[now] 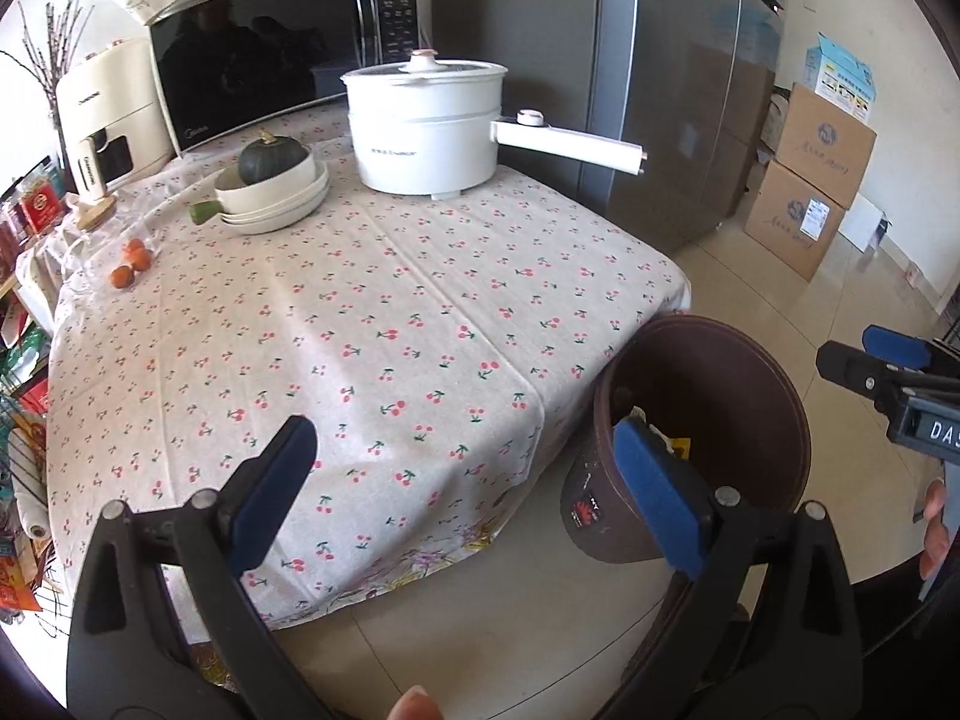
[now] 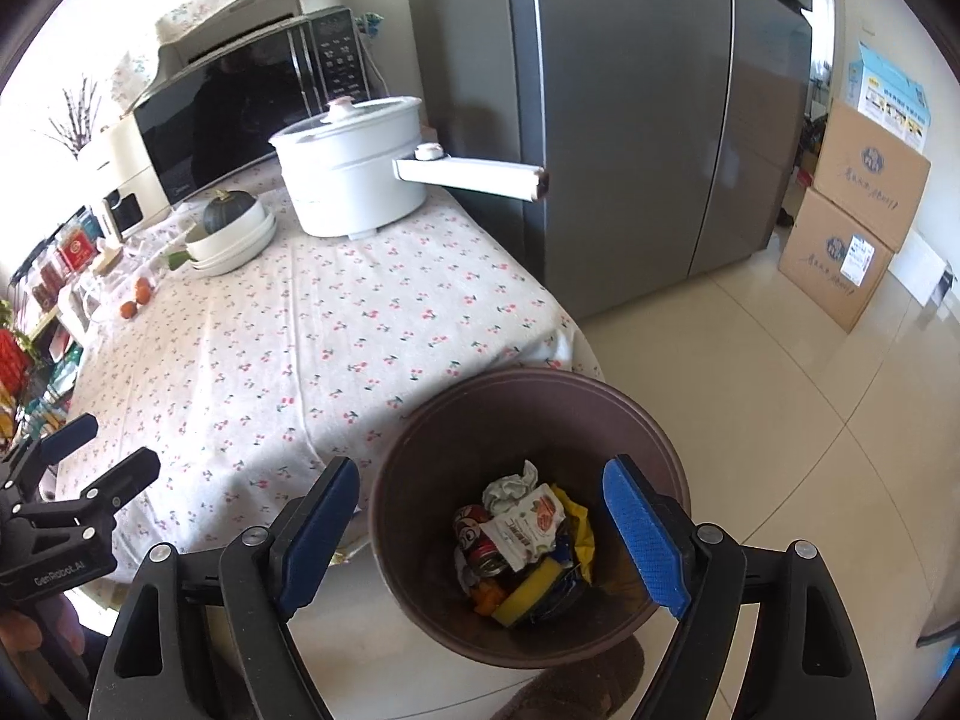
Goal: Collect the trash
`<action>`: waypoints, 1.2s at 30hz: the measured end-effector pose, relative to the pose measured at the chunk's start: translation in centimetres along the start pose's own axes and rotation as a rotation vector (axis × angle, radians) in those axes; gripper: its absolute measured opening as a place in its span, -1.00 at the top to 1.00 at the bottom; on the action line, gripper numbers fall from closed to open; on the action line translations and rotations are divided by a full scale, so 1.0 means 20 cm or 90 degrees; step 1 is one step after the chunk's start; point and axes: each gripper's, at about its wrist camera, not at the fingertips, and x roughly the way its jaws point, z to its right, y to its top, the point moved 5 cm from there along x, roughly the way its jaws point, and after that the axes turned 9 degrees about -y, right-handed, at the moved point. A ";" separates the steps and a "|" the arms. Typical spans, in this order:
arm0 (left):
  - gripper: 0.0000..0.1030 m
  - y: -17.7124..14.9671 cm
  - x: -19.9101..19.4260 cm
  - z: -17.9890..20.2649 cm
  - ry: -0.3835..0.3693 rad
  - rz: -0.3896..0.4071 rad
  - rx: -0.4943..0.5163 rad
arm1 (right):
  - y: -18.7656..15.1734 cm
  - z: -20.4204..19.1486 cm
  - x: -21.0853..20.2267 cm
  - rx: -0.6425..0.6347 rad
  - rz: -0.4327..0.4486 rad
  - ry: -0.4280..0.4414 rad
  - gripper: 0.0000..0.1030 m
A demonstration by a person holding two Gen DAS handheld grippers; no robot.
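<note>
1. Round brown bin [image 2: 528, 516] stands on the tiled floor, against the worktop [image 2: 312, 336] corner.
2. Inside the bin: crumpled wrappers [image 2: 528, 525], cans, a yellow sponge.
3. Right gripper [image 2: 480, 534] above the bin, jaws wide, empty.
4. Left gripper [image 1: 465, 495] beside the bin, jaws wide, empty.

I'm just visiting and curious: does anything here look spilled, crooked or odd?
Nothing looks spilled. The trash sits inside the brown bin on the floor. One small oddity: the white pot's handle sticks out past the table edge, where it could get bumped.
</note>
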 end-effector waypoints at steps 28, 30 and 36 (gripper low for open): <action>-0.98 -0.14 -0.41 -0.16 0.103 0.154 -0.054 | -0.09 -0.37 -0.25 -0.086 0.156 -0.036 -1.00; -0.98 -0.14 -0.41 -0.17 0.103 0.154 -0.054 | -0.10 -0.37 -0.24 -0.086 0.155 -0.037 -1.00; -0.99 -0.14 -0.41 -0.16 0.099 0.150 -0.049 | -0.10 -0.37 -0.23 -0.084 0.151 -0.039 -1.00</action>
